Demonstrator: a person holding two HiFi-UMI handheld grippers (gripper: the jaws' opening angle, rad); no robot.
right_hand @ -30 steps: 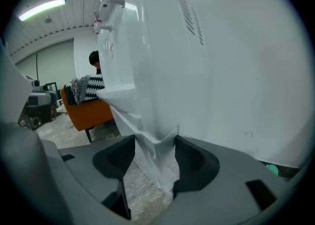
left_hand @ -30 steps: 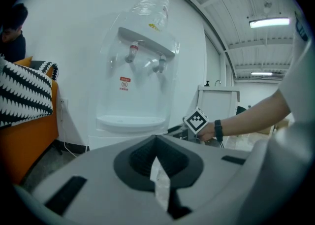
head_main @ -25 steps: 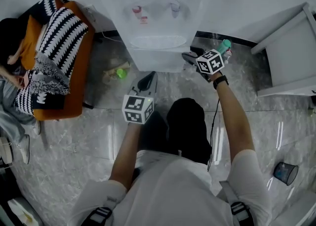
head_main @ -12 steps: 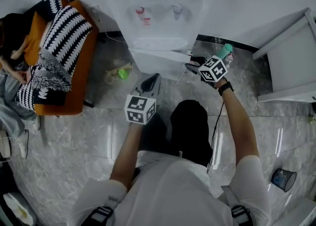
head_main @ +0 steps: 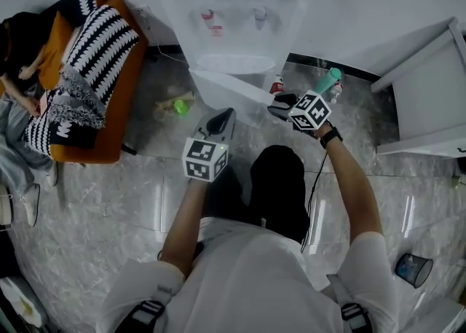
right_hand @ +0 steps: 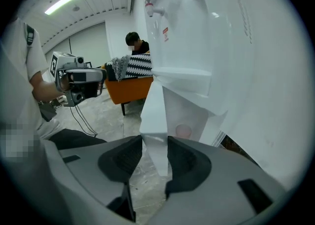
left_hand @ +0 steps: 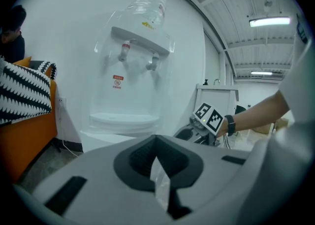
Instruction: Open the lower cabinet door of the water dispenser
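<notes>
The job is partly done. The water dispenser [head_main: 233, 25] stands against the far wall, and its cabinet door [head_main: 229, 91], low down at the front, is already off its frame. It seems to hinge on the left, and its free edge angles out toward the person on the near right. In the right gripper view a dark wedge of cabinet interior shows to the right of the door. I judge the door to be somewhere short of halfway open, so what is left is to swing it farther round to the left until the cabinet stands clear, and then let go.

The right gripper [head_main: 279, 108] has the door by its free edge. Its jaws have just been closing, and the thin white panel sits between them with a pad pressed to each face. The right arm reaches forward, nearly straight, and the tool tips downward toward the door.

The left gripper [head_main: 218, 122] takes no part. The left arm is bent, and the tool sits just on the near side of the door without touching it, pointing almost level at the dispenser's front. Its jaws are drawn together with nothing between them.
</notes>
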